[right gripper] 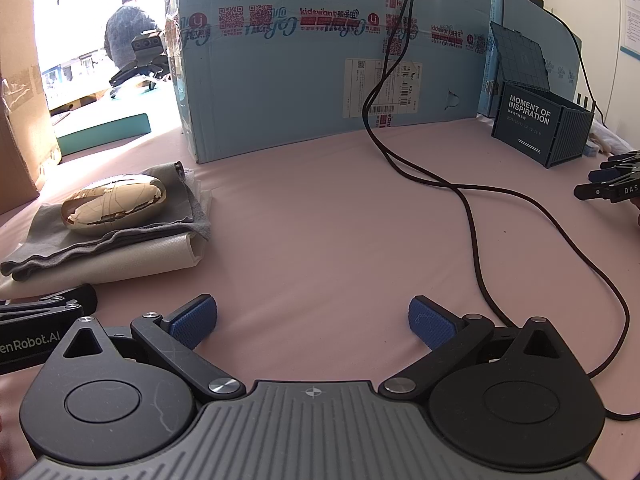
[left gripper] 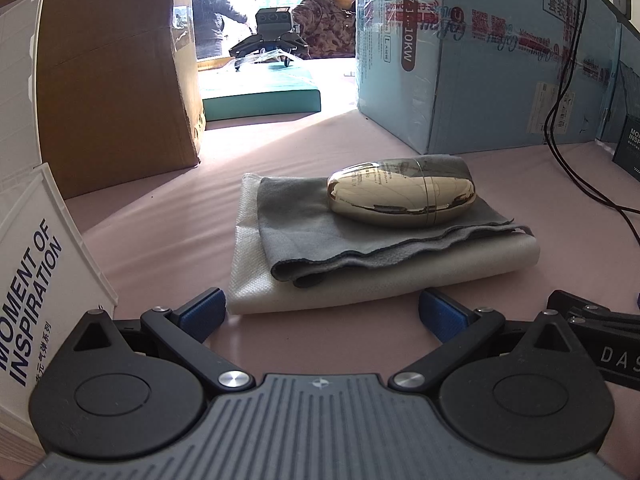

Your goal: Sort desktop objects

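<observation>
A shiny gold oval case (left gripper: 402,195) lies on a folded grey cloth (left gripper: 360,236), which rests on a folded white fabric pouch (left gripper: 320,292) on the pink tabletop. My left gripper (left gripper: 322,314) stands open just in front of the pouch, nothing between its blue pads. In the right wrist view the gold case (right gripper: 114,203), grey cloth (right gripper: 100,240) and pouch (right gripper: 152,254) sit at the left. My right gripper (right gripper: 312,320) is open over bare pink surface, to the right of the stack.
A white box (left gripper: 36,280) printed "MOMENT OF INSPIRATION" stands at the left, a dark blue crate (right gripper: 540,124) at the far right. A brown carton (left gripper: 108,68) and a large blue carton (right gripper: 332,60) line the back. A black cable (right gripper: 472,208) trails across the table. A person (left gripper: 332,20) sits behind.
</observation>
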`<control>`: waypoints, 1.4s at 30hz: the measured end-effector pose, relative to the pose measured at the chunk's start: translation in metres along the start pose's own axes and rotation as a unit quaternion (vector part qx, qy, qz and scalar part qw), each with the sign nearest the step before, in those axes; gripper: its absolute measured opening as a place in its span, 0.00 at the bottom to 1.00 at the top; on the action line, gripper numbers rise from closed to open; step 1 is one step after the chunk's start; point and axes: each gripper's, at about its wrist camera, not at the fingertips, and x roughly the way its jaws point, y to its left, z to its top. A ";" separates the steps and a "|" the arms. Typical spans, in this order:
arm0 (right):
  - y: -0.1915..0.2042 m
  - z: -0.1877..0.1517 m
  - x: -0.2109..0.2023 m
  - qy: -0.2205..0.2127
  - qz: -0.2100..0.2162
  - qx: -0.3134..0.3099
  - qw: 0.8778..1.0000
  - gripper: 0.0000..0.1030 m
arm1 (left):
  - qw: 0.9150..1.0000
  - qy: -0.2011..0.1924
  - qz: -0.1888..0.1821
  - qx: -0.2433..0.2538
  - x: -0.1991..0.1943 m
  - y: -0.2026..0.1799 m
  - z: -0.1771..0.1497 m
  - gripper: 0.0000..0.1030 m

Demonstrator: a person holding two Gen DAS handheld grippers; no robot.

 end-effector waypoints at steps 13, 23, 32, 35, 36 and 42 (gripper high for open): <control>0.000 0.000 0.000 0.000 0.000 0.000 1.000 1.00 | 1.000 0.000 0.001 0.000 0.003 0.000 0.002 1.00; -0.001 -0.001 0.000 -0.001 0.000 0.000 1.000 1.00 | 1.000 -0.002 0.002 0.000 0.000 0.000 -0.001 1.00; 0.001 -0.001 -0.001 -0.002 -0.002 -0.003 1.000 1.00 | 1.000 -0.003 0.001 -0.003 -0.001 0.000 -0.002 1.00; 0.001 -0.001 -0.001 -0.001 -0.002 -0.003 1.000 1.00 | 1.000 -0.003 0.000 -0.004 -0.001 0.000 -0.002 1.00; 0.000 0.000 -0.001 -0.001 -0.001 -0.003 1.000 1.00 | 1.000 -0.004 0.000 -0.005 -0.002 0.000 -0.002 1.00; -0.004 0.001 -0.002 -0.001 0.012 0.005 1.000 1.00 | 0.999 -0.021 -0.018 -0.031 -0.008 0.009 0.000 1.00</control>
